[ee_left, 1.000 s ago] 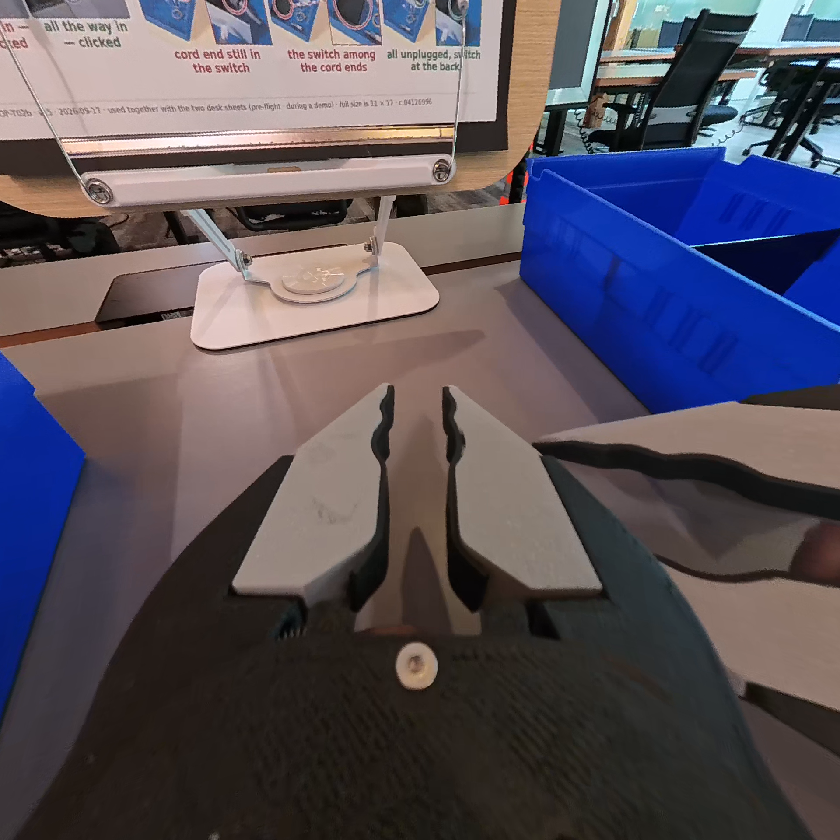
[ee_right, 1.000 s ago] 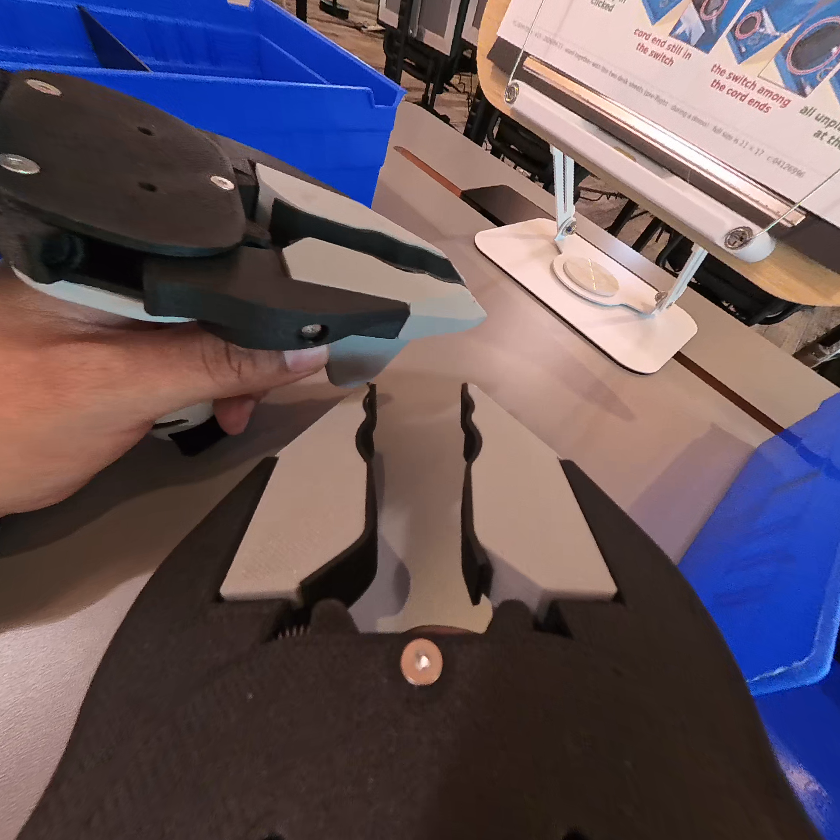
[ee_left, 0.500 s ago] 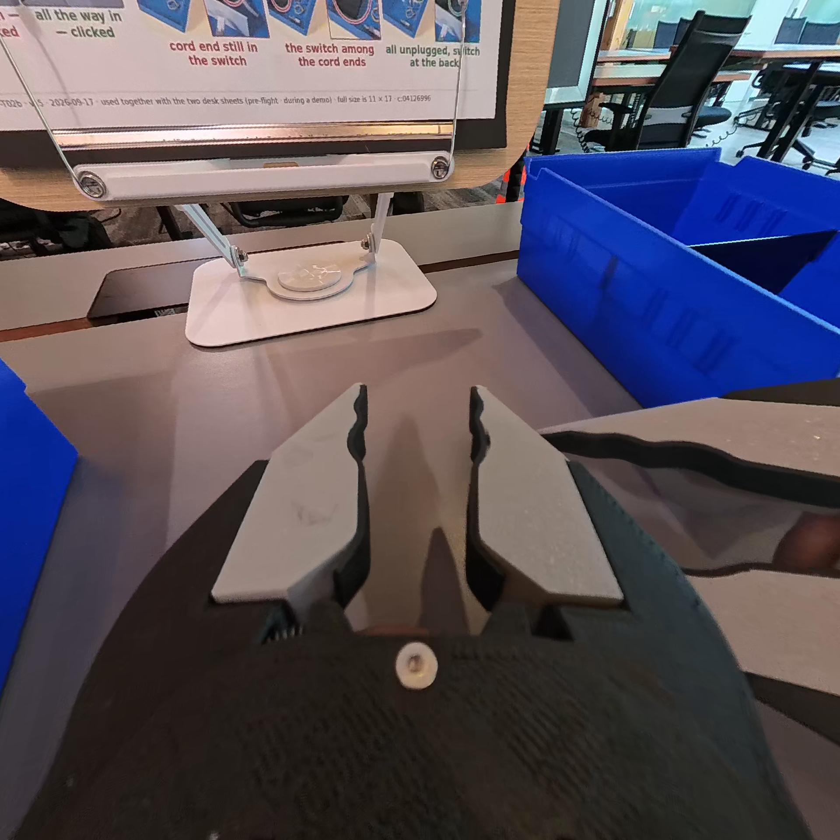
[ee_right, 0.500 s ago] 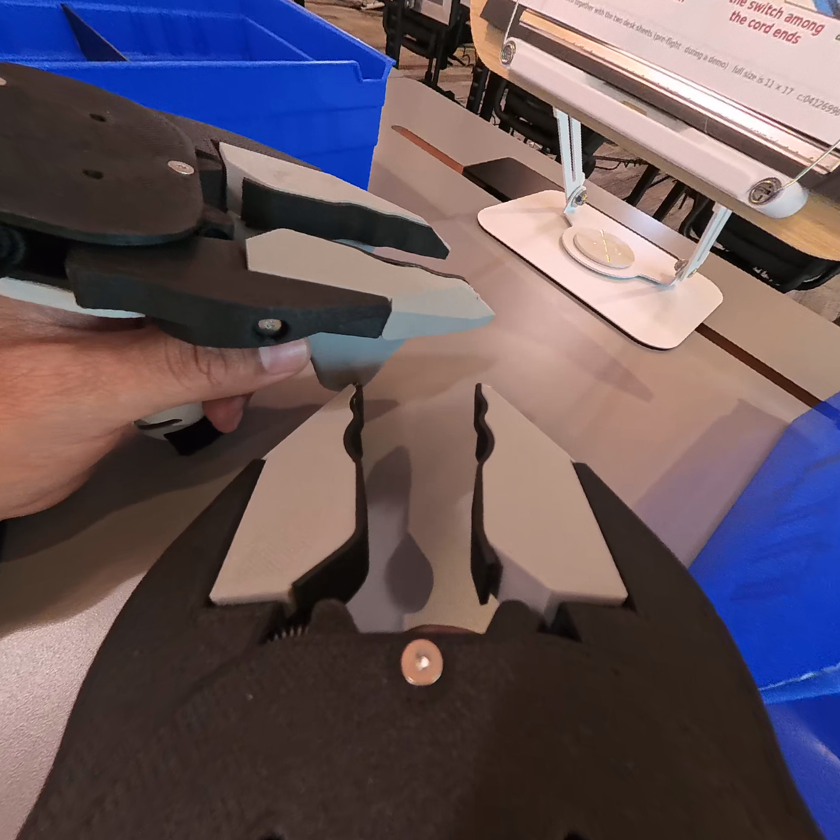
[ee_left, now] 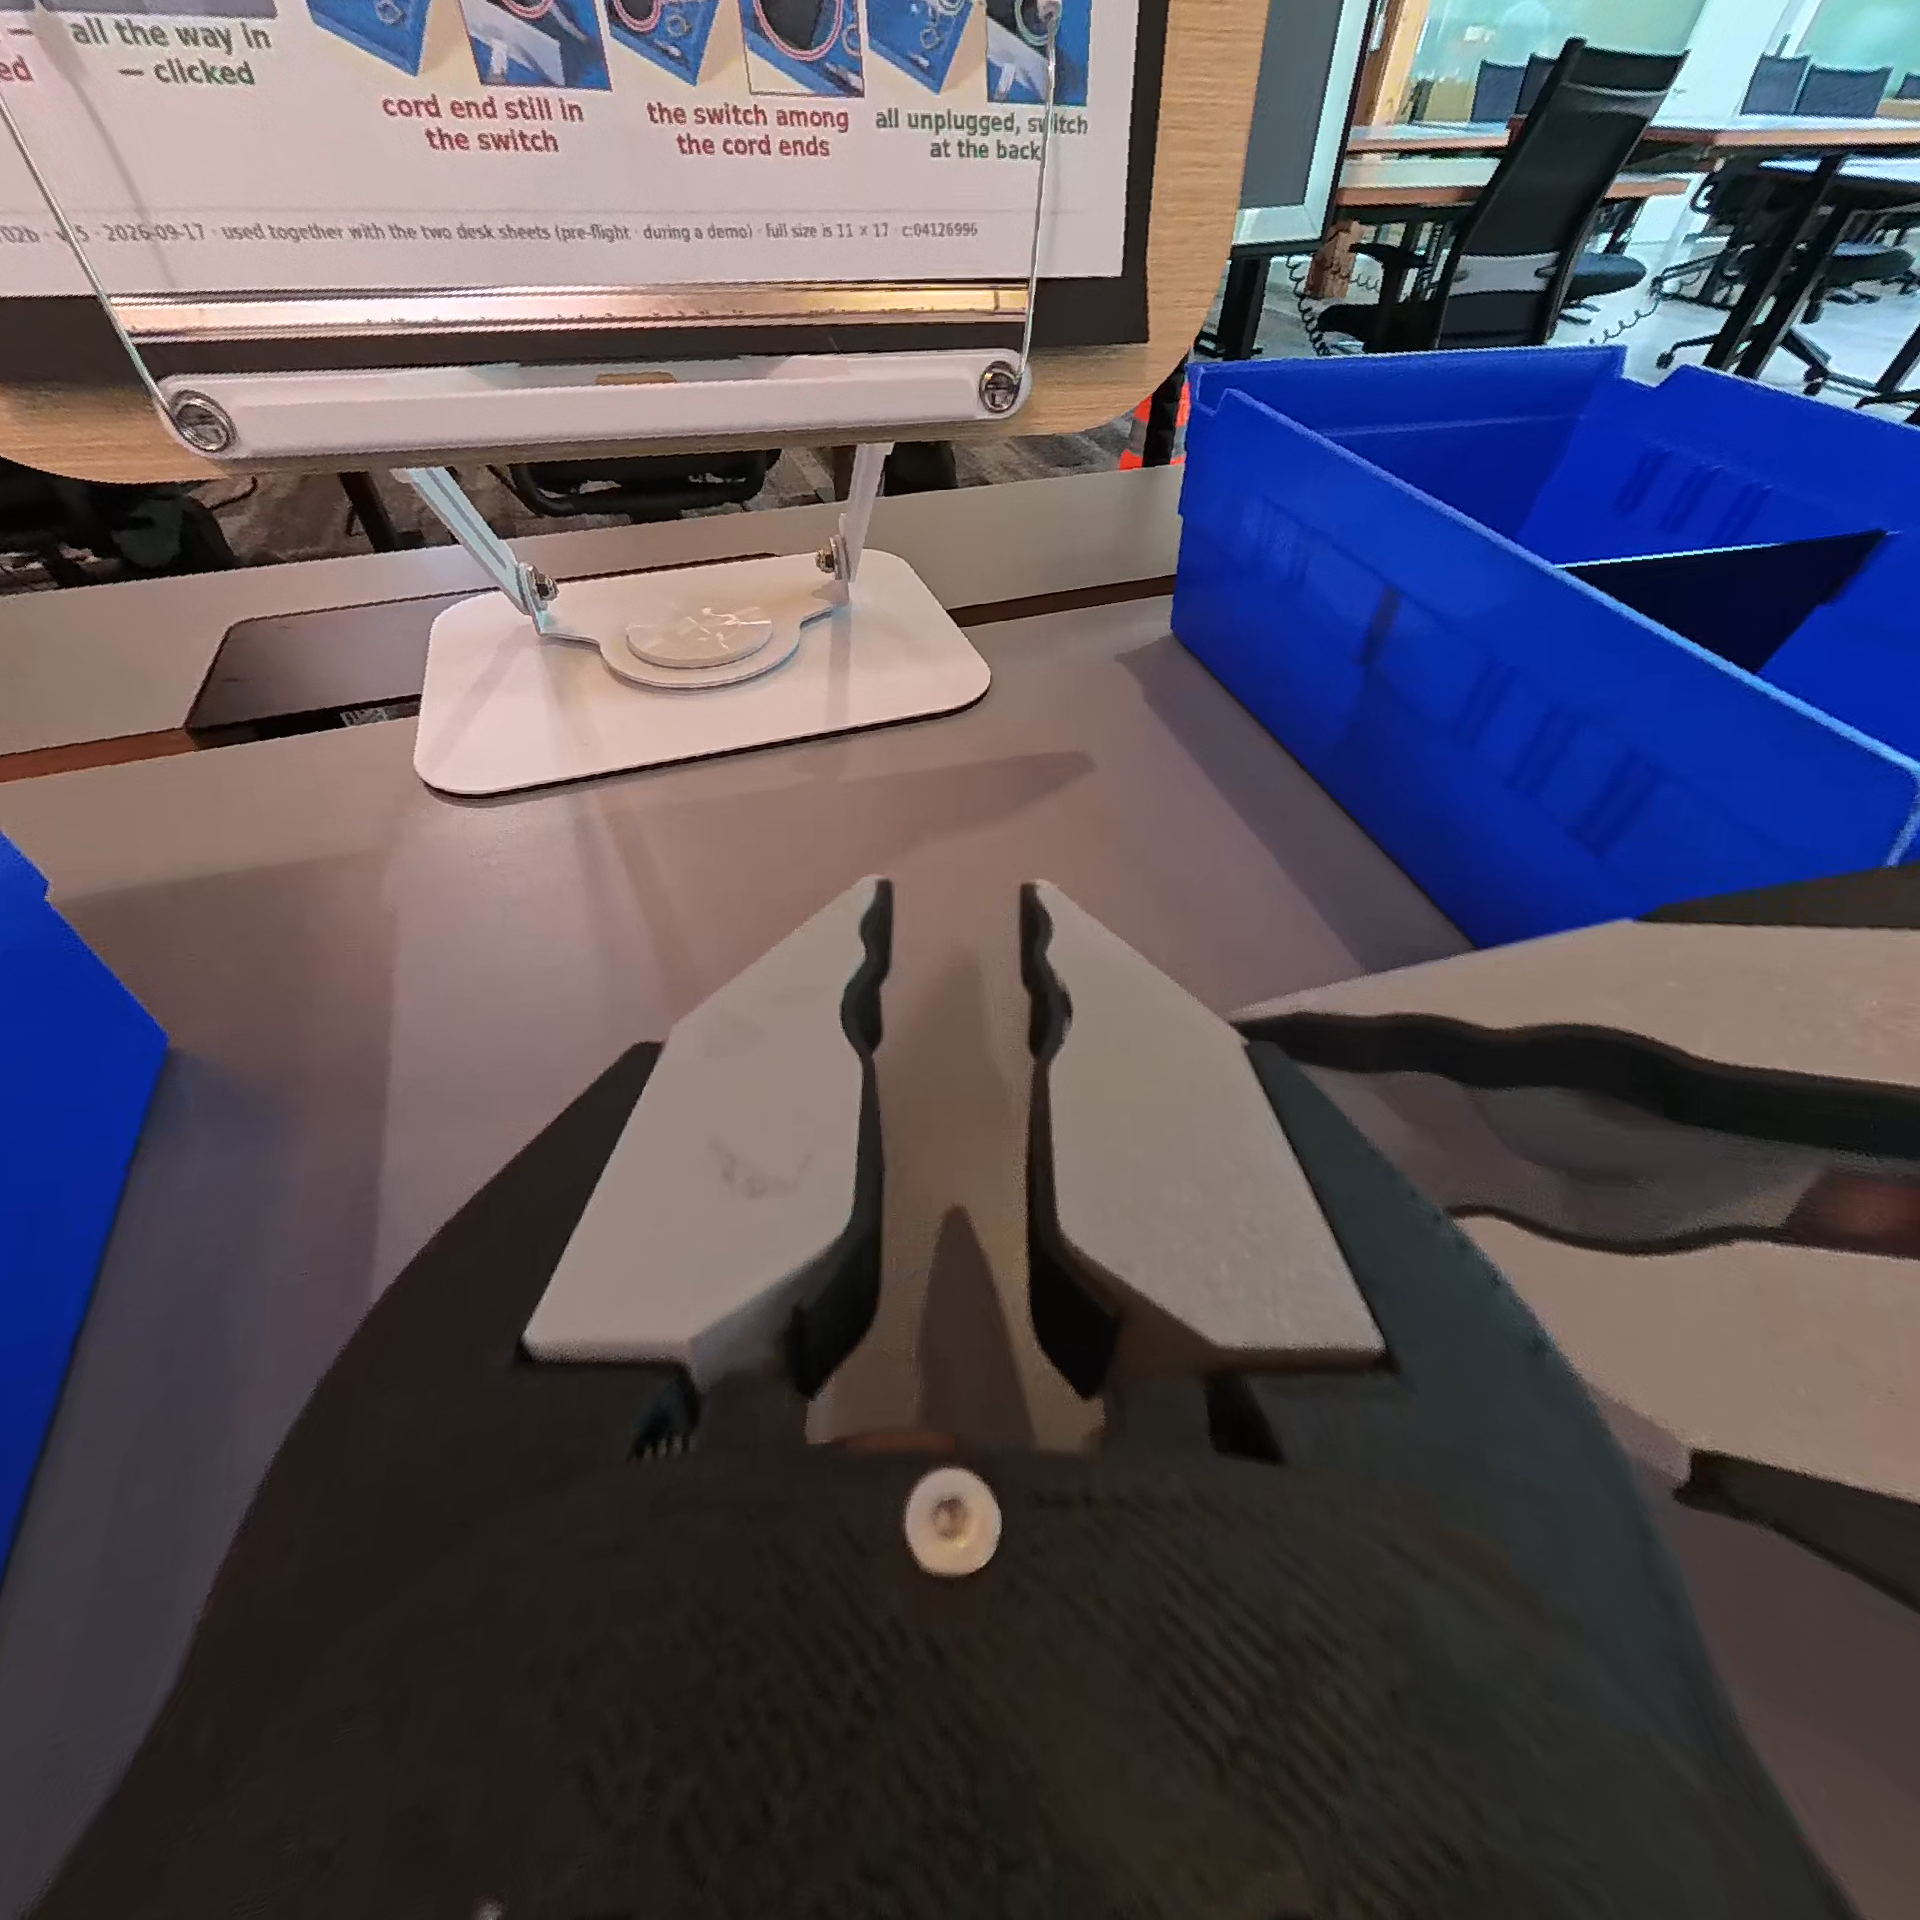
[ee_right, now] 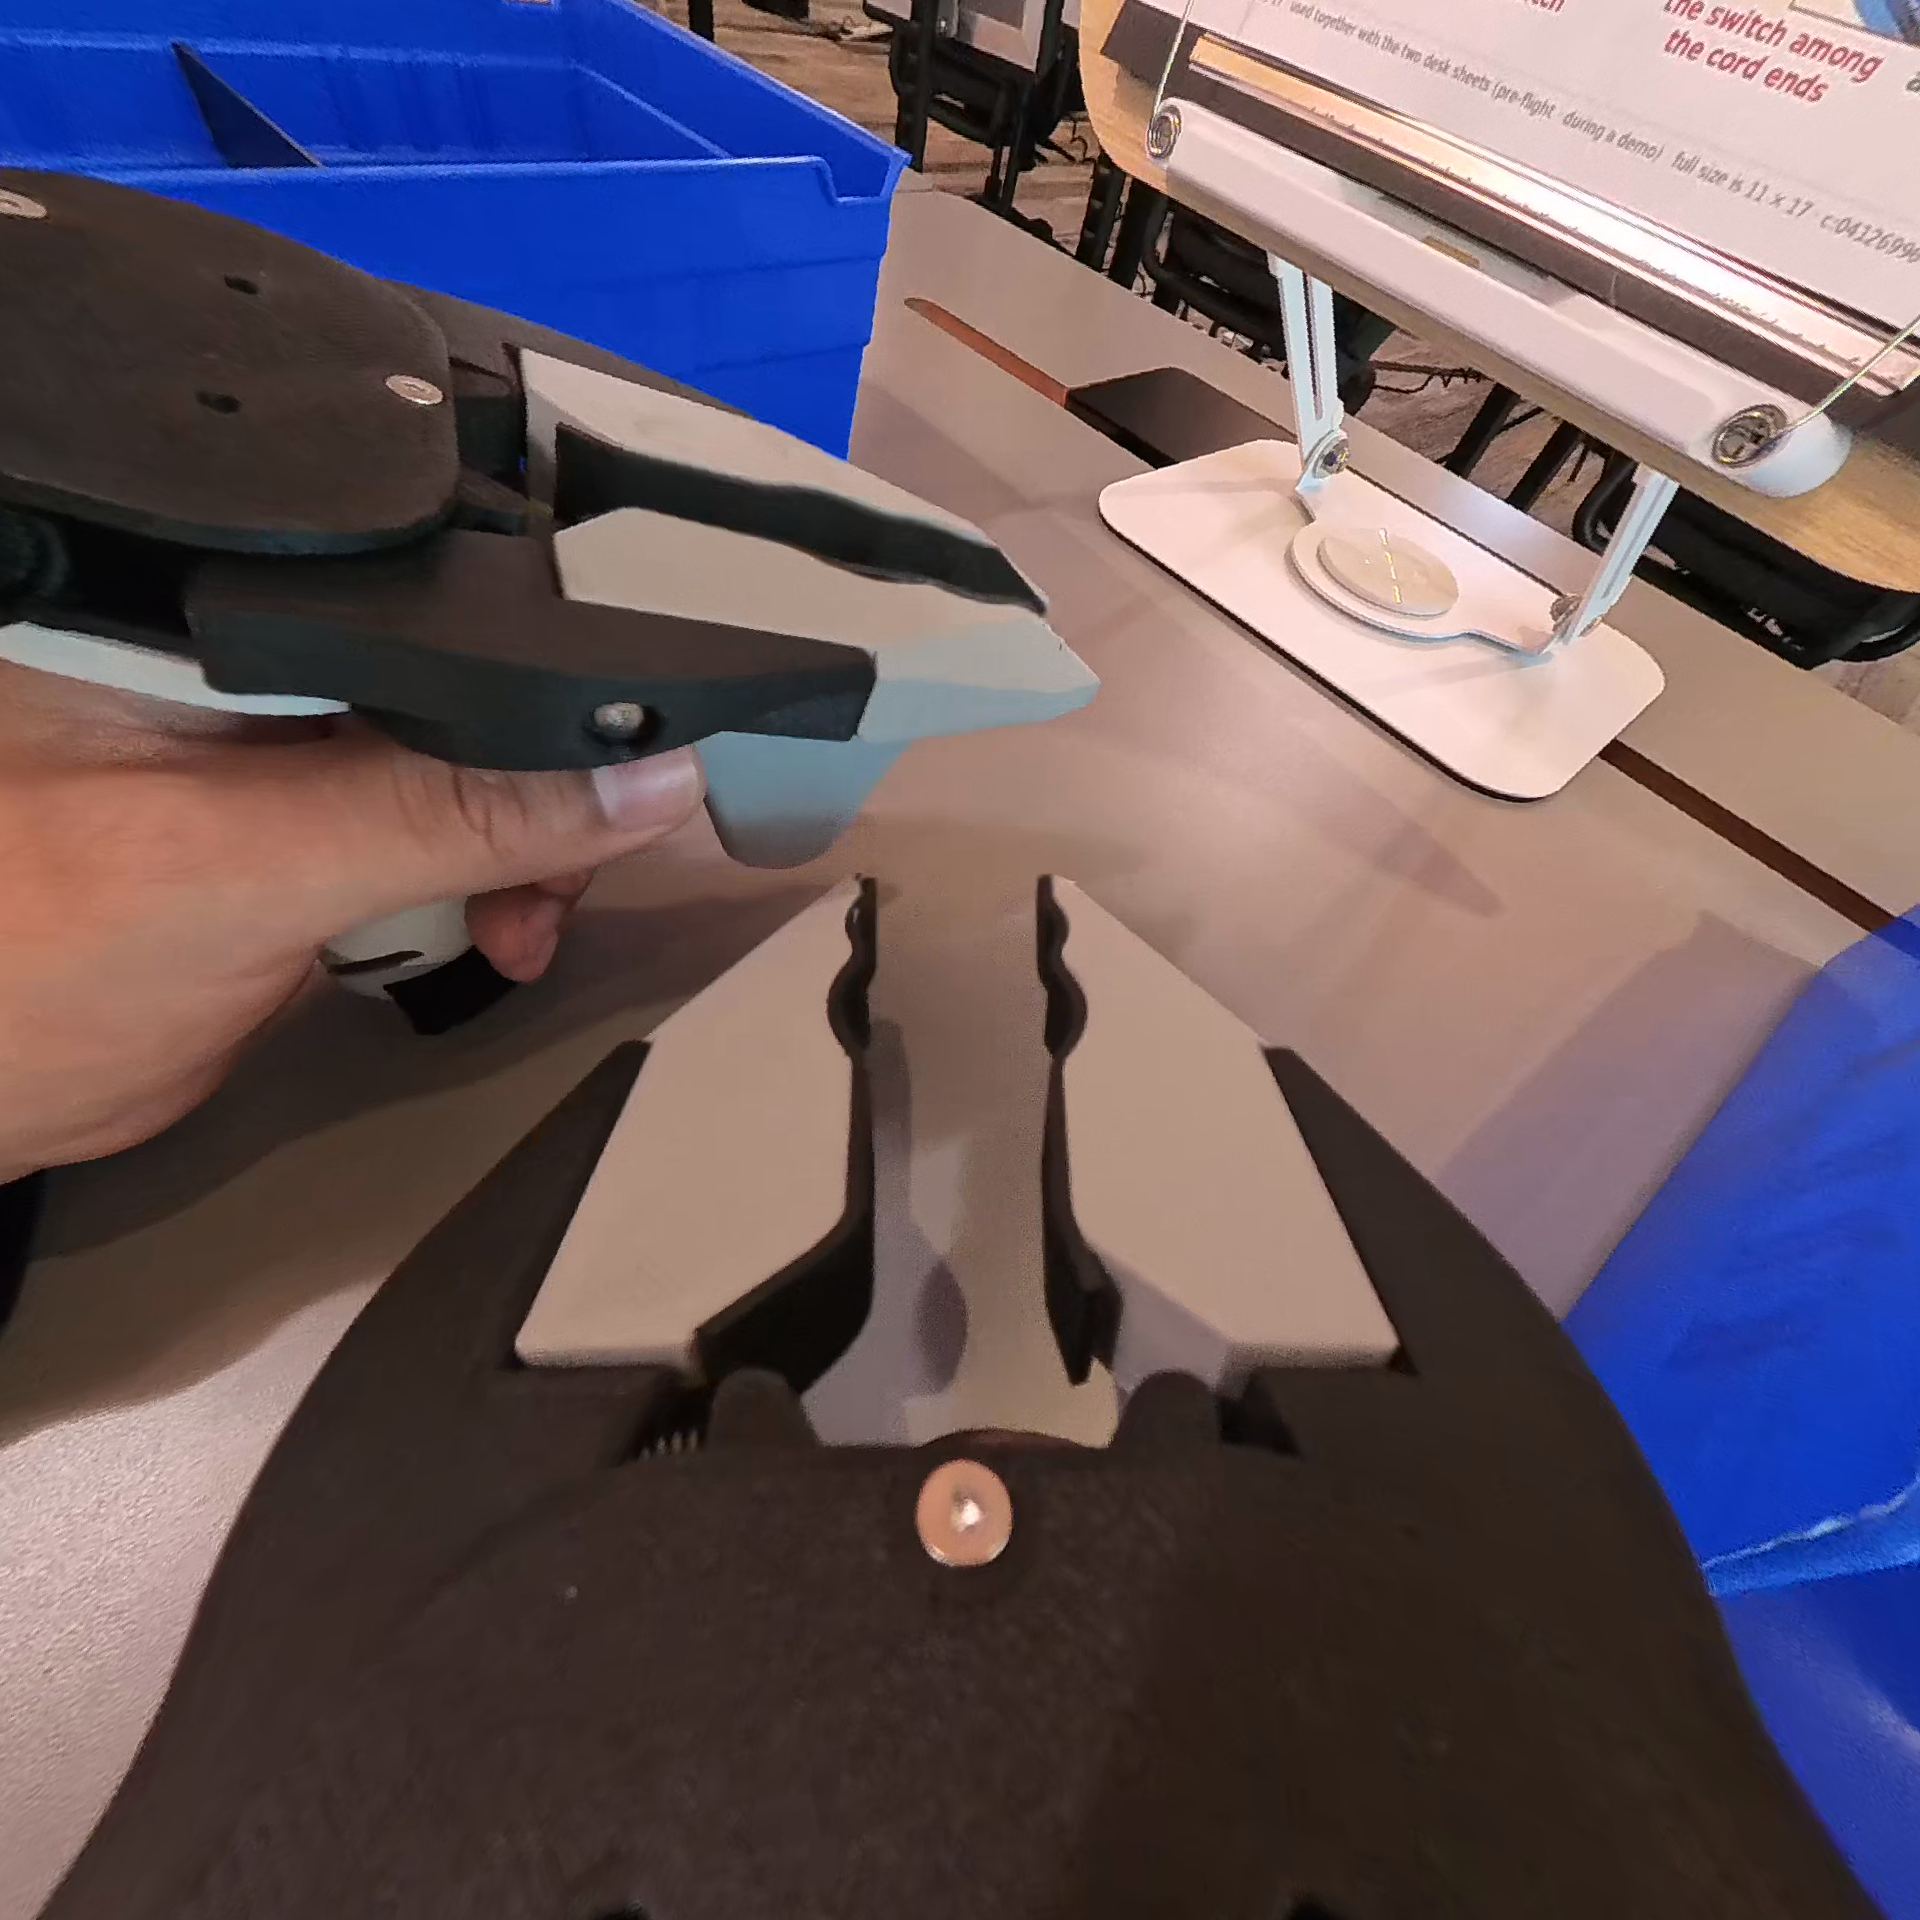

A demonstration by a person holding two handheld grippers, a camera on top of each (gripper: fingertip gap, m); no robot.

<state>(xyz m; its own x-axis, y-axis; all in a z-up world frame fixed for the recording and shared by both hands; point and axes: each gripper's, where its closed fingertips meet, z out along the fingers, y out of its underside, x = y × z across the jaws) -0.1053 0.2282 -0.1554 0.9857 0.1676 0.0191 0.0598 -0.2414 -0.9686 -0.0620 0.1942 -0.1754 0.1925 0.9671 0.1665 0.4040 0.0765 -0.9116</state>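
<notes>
A: We are looking across a grey desk [ee_left: 312,987] in an open office, with chairs and other desks behind. A white document stand [ee_left: 707,675] is sitting at the far edge, carrying a printed sheet [ee_left: 582,208].

B: And what are we seeing on either side?

A: A blue bin [ee_left: 1507,727] with a divider is standing to the right in the left wrist view. The edge of a second blue bin [ee_left: 62,1143] is showing at the left.

B: What are we noting about the left gripper [ee_left: 956,904]?

A: It is hovering over bare desk and holding nothing, its jaws parted by a narrow gap. Half a second ago the gap was wider, and a second ago tighter, so we are watching the jaws opening and then partly closing again.

B: Is the right gripper [ee_right: 954,894] doing the same?

A: Yes. It is carrying nothing, with a moderate gap that is now narrowing from its wider spread. The two tools are crossing close together without visibly touching. A hand [ee_right: 208,883] is gripping the left one's handle.

B: Is anything lying between the fingers?

A: Only desk surface and shadow are showing there.
</notes>
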